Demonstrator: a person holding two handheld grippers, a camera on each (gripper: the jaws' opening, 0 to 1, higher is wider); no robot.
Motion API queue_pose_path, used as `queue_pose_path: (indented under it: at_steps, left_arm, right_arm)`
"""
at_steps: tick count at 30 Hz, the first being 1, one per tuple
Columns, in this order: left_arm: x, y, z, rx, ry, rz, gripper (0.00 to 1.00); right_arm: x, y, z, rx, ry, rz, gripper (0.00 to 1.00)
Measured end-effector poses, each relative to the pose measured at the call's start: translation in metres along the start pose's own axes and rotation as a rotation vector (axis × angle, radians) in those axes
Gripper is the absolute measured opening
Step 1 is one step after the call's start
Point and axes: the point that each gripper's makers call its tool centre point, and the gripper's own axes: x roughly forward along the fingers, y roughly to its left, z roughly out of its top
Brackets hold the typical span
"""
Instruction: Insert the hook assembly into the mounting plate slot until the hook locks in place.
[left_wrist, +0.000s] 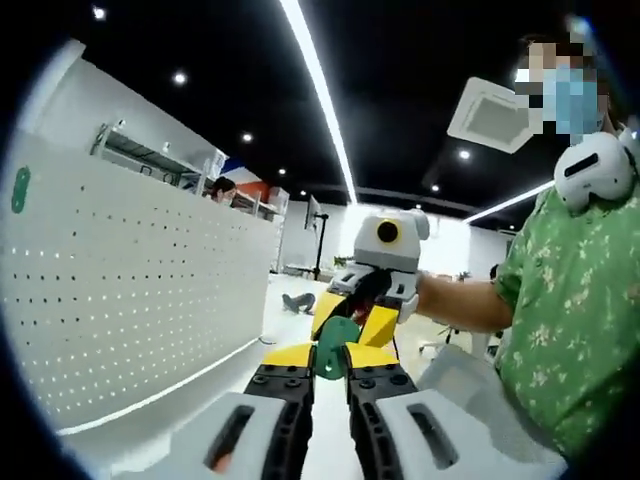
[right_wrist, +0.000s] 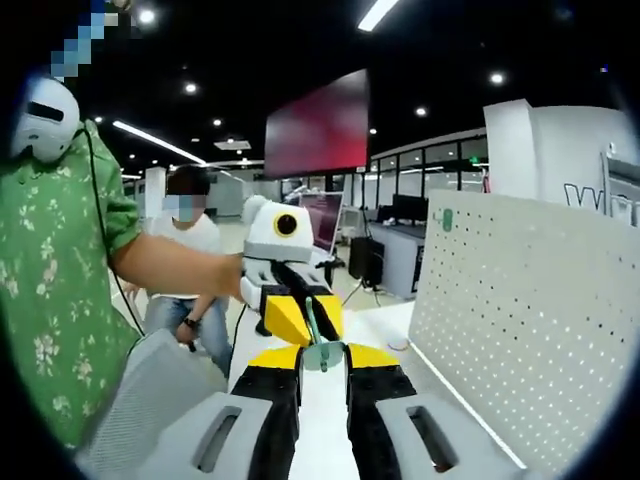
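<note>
between facing grippers, green hook

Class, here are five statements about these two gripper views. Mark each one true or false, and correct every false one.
1. Both grippers are closed on the same green hook. True: the left gripper and right gripper meet tip to tip around it.
2. The white pegboard lies flat on the table. False: it stands upright.
3. The gripper tips are yellow. True.
4. The green hook is already seated in the pegboard. False: it is held in the air, apart from the board.
5. The person holding the grippers wears a plain red shirt. False: the shirt is green with a pale pattern.
</note>
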Motion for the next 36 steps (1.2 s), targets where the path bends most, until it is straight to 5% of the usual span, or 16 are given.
queue_pose_path:
  at_steps: [36]
  left_arm:
    - [0.001,-0.008,-0.017,0.204,0.205,-0.025,0.09]
  right_arm:
    - [0.003,0.007,-0.016,-0.036,0.122,0.057,0.15]
